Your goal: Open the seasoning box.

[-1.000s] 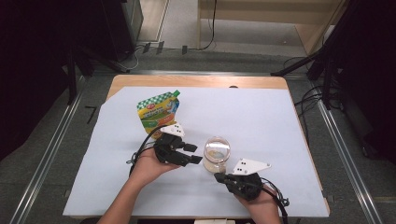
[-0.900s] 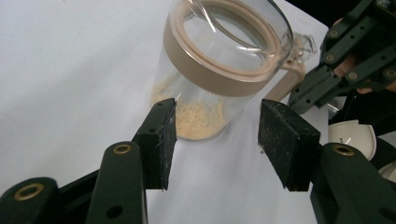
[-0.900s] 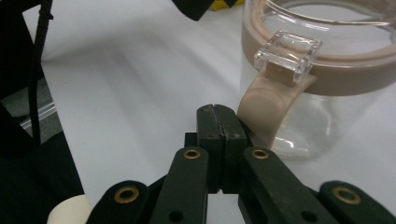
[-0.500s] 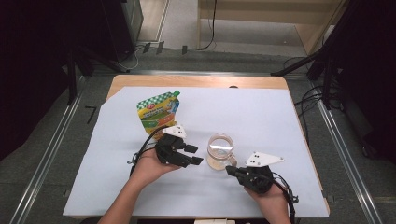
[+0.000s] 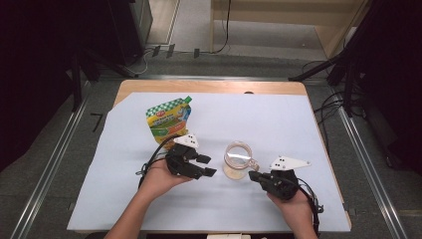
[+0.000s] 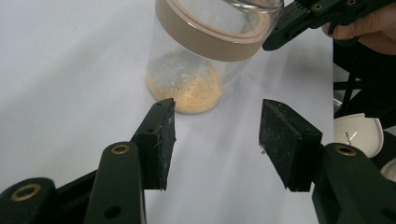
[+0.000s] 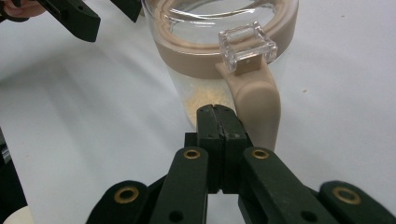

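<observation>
A clear glass jar (image 5: 237, 160) with a beige rim band stands mid-table, its lid down and yellowish powder (image 6: 184, 91) at its bottom. The jar's beige clasp strap (image 7: 257, 100) with a clear latch (image 7: 247, 42) faces my right gripper. My left gripper (image 5: 206, 166) lies just left of the jar (image 6: 205, 51), open, its pads (image 6: 161, 135) apart with nothing between them. My right gripper (image 5: 253, 175) is shut and empty, its tip (image 7: 217, 112) right by the jar (image 7: 219, 46) beside the strap; whether it touches I cannot tell.
A green and yellow stand-up pouch (image 5: 169, 122) stands behind my left hand. The white sheet (image 5: 278, 119) covers the wooden table (image 5: 209, 86). Black cables trail from both grippers toward the front edge.
My right gripper has shifted to the right and slightly away from the front edge, staying shut near the jar. The left gripper and the jar have kept still.
</observation>
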`<action>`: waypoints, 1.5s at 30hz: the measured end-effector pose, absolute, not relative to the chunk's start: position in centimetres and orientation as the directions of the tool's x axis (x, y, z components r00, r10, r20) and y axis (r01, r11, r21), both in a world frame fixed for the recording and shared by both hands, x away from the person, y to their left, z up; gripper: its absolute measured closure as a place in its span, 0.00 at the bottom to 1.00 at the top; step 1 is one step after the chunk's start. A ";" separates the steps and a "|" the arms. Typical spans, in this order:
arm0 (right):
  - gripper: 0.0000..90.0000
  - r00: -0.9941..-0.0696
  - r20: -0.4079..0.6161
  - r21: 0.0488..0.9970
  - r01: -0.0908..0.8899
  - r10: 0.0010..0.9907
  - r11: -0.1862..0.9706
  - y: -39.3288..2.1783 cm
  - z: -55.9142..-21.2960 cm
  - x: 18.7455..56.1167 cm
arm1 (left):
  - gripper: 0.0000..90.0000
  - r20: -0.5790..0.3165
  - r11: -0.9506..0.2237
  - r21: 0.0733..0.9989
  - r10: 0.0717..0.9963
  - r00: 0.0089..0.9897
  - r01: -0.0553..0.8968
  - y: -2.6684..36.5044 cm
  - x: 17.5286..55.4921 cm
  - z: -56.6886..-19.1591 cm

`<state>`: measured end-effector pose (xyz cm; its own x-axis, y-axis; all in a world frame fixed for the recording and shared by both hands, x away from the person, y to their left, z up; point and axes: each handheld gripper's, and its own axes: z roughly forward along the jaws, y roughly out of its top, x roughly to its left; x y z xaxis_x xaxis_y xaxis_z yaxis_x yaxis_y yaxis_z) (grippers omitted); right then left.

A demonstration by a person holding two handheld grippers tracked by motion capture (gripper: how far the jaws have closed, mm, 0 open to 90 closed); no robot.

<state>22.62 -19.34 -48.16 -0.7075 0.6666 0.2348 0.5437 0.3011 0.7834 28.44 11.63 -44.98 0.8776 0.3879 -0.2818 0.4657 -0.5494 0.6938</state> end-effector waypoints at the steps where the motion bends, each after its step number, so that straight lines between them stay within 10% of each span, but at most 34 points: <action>1: 1.00 -0.707 0.230 0.781 0.544 0.669 0.308 -19.4 -48.1 22.7 | 0.51 -0.278 -0.549 0.696 0.387 0.879 0.462 11.6 28.4 -45.0; 30: 1.00 -0.684 0.228 0.783 0.552 0.693 0.287 -21.5 -48.8 28.9 | 0.52 -0.310 -0.542 0.697 0.361 0.879 0.469 9.5 29.4 -45.1; 45: 1.00 -0.649 0.211 0.798 0.546 0.731 0.255 -24.7 -46.8 28.8 | 0.34 -0.325 -0.568 0.702 0.282 0.903 0.430 8.3 31.6 -43.5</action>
